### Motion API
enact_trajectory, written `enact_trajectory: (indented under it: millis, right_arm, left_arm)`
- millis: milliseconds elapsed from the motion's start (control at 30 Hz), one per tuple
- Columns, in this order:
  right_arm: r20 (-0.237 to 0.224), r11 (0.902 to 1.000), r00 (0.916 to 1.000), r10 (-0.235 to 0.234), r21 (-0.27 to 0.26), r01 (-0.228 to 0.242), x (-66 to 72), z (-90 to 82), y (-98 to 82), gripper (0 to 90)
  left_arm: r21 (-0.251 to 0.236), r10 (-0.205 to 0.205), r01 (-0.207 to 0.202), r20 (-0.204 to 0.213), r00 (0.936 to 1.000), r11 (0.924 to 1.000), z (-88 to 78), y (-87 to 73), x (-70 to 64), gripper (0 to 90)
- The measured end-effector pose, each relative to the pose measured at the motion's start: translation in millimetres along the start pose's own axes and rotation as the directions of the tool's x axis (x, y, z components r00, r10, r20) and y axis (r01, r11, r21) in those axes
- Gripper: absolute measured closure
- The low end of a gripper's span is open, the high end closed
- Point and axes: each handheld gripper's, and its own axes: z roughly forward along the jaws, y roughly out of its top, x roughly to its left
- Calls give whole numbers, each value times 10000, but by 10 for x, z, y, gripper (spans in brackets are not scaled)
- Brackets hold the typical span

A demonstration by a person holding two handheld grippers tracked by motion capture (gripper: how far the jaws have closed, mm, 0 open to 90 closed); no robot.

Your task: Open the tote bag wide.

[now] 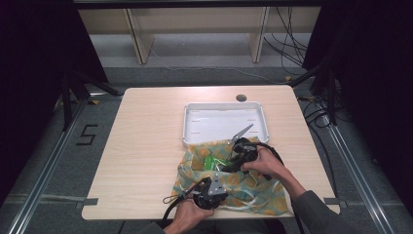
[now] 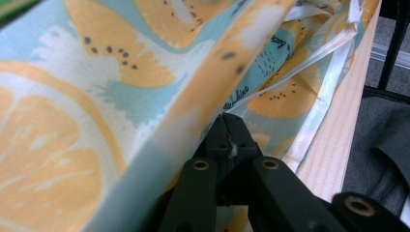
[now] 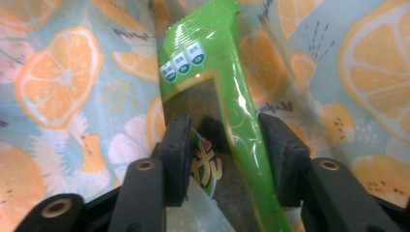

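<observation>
Inside the orange-print bag (image 3: 63,72), green snack packet (image 3: 212,72) lies between the right gripper (image 3: 225,150) pads, long axis running straight away from them; jaws half-open, not clearly pinching yet. Left gripper (image 2: 227,130) clamped on bag edge.

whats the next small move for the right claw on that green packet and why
Probably finish closing the right claw on the glossy green snack packet. The packet already lies between its jaws inside the orange-slice patterned fabric bag, though a gap shows on one side, and the left claw is pinching the bag's edge to hold it steady.
</observation>
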Motion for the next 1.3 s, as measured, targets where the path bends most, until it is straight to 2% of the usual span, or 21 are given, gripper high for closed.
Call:
enact_trajectory:
  millis: [33, 100, 200, 267, 400, 433, 533, 567, 600, 667, 700, 733, 900, 1033, 1067, 1100, 1167, 1200, 1233, 1267, 1300]
  right_arm:
    - [-286, 9999, 9996, 31, -155, -35, 8, -8, 6, 602]
    - [-223, 9997, 9996, 169, -185, -173, 33, -36, 7, 604]
    - [-110, 9998, 9999, -32, -215, 29, 41, -52, 16, 611]
    - [-149, 9996, 9998, -157, -239, 153, 51, -61, 22, 618]
    - [-288, 9998, 9995, -96, -152, 91, 87, -96, 31, 628]
    - [-504, 9998, 9986, -185, -99, 180, 85, -99, 37, 633]
    - [-517, 9996, 9984, -227, -171, 218, 107, -114, 37, 639]
    - [-340, 9998, 9993, -172, -140, 167, 123, -126, 40, 643]
    - [-522, 9990, 9979, -394, -213, 383, 128, -134, 48, 652]
    - [-554, 9989, 9975, -431, -190, 421, 136, -138, 49, 654]
    - [-900, 9989, 9948, -473, -90, 466, 155, -152, 54, 668]
    - [-959, 9977, 9932, -667, -163, 654, 151, -151, 59, 674]
    - [-868, 9968, 9931, -794, -98, 789, 177, -176, 53, 743]
    - [-899, 9940, 9899, -1093, -146, 1084, 189, -163, 59, 747]
    - [-980, 9890, 9841, -1480, -201, 1468, 200, -158, 73, 749]
    - [-1188, 9863, 9792, -1647, -192, 1636, 190, -155, 83, 749]
    - [-817, 9871, 9839, -1591, -289, 1573, 202, -179, 83, 750]
    - [-817, 9871, 9839, -1591, -289, 1573, 202, -179, 83, 750]
    - [-698, 9863, 9843, -1619, -429, 1592, 184, -202, 84, 750]
    - [-513, 9868, 9861, -1581, -439, 1559, 194, -221, 85, 750]
    - [-526, 9846, 9843, -1685, -552, 1656, 194, -231, 93, 750]
  left_arm:
    - [18, 20, -20, -1, 10000, 10000, -1, 1, 2, 896]
    - [4, -19, 19, 19, 10000, 10000, 0, 1, 5, 896]
    - [11, -24, 24, 18, 10000, 10000, -2, 0, 2, 896]
    - [20, -16, 16, 16, 10000, 10000, -2, 1, 1, 896]
    - [26, -23, 23, 25, 10000, 10000, -3, 1, 2, 896]
    - [24, -26, 26, 24, 10000, 10000, -3, 2, 0, 896]
    - [19, -20, 20, 35, 10000, 10000, -2, 1, 3, 896]
    - [25, -23, 23, 25, 10000, 10000, -3, 1, 1, 896]
    - [29, -20, 20, 20, 10000, 10000, -3, 2, -1, 896]
    - [32, -20, 20, 23, 10000, 10000, -3, 3, 0, 896]
    - [5, -20, 20, 18, 10000, 10000, -1, 1, 1, 896]
    - [-4, -23, 23, 15, 10000, 10000, -1, 0, 1, 896]
    - [-2, -57, 57, 42, 10000, 10000, -2, 1, -4, 896]
    - [53, 3, -4, 118, 9999, 10000, -2, 9, -21, 895]
    - [25, -15, 14, 203, 9998, 10000, -5, 13, -41, 895]
    - [25, -15, 14, 203, 9998, 10000, -5, 13, -41, 894]
    - [-48, 78, -77, 284, 9996, 10000, -33, 23, -45, 891]
    - [-48, 78, -77, 284, 9996, 10000, -33, 23, -45, 885]
    - [-127, -195, 200, 393, 9990, 9997, -62, 38, -74, 876]
    - [-211, -140, 150, 438, 9989, 9997, -78, 51, -79, 868]
    - [-231, -123, 134, 444, 9989, 9996, -102, 64, -84, 856]
